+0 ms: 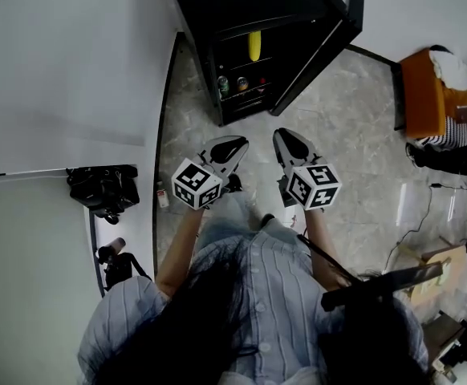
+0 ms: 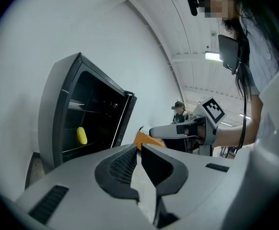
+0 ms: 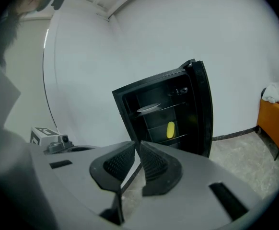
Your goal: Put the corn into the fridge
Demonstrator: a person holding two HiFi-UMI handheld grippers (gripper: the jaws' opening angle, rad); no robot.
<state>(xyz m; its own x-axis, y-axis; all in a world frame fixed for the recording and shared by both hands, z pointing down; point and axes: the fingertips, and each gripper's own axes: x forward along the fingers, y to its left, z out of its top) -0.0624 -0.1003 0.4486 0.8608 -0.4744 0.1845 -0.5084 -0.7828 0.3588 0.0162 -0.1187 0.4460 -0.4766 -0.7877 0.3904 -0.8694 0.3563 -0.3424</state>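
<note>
The yellow corn (image 1: 253, 45) lies on a middle shelf inside the open black fridge (image 1: 217, 6). It also shows in the left gripper view as the corn (image 2: 82, 135) and in the right gripper view as the corn (image 3: 170, 130). My left gripper (image 1: 235, 144) and right gripper (image 1: 285, 138) hover side by side over the floor, short of the fridge's front, both pointing at it. The left gripper (image 2: 139, 147) is shut with nothing in it. The right gripper (image 3: 139, 143) is shut and empty too.
The fridge door (image 1: 323, 45) stands swung open to the right. A white plate (image 3: 149, 108) sits on the shelf above the corn, and cans (image 1: 241, 83) stand low in the fridge. An orange chair (image 1: 428, 95) and a seated person (image 1: 450, 139) are at right; camera gear (image 1: 103, 189) at left.
</note>
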